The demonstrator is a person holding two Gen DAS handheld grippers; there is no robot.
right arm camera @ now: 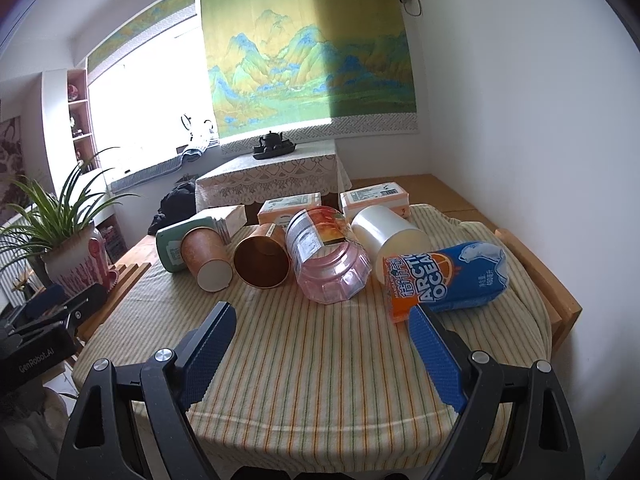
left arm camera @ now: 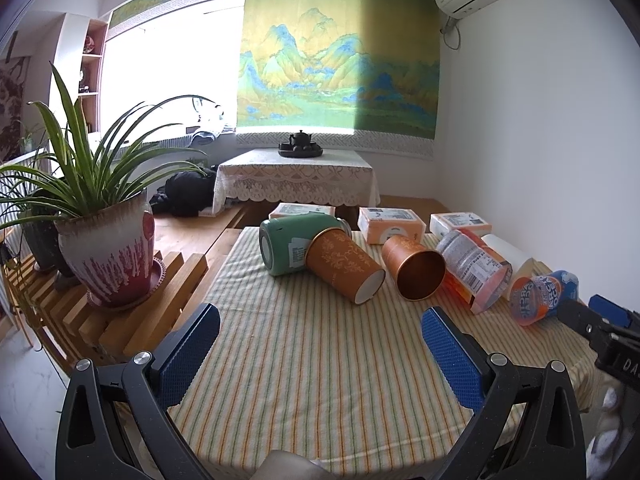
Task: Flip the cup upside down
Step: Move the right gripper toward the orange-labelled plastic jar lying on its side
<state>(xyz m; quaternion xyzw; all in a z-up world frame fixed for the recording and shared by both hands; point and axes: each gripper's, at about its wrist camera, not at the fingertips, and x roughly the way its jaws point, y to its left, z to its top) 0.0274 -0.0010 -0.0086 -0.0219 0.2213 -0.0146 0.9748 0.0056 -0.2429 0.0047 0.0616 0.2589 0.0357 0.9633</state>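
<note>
Several cups lie on their sides on the striped tablecloth [left arm camera: 304, 344]. A green cup [left arm camera: 288, 246] lies at the left, a patterned orange cup [left arm camera: 344, 266] with its white base toward me beside it, then a copper cup [left arm camera: 414, 266] with its mouth toward me. The same three show in the right wrist view: green cup [right arm camera: 172, 250], orange cup [right arm camera: 204, 260], copper cup [right arm camera: 262, 260]. My left gripper [left arm camera: 320, 344] is open and empty, short of the cups. My right gripper [right arm camera: 322, 336] is open and empty, near the table's front.
A clear pink jar [right arm camera: 328, 264], a white roll [right arm camera: 386, 234] and an Arctic Ocean can [right arm camera: 444, 276] lie right of the cups. Tissue packs [left arm camera: 390, 224] sit behind. A potted plant [left arm camera: 108, 256] stands on a wooden rack at the left.
</note>
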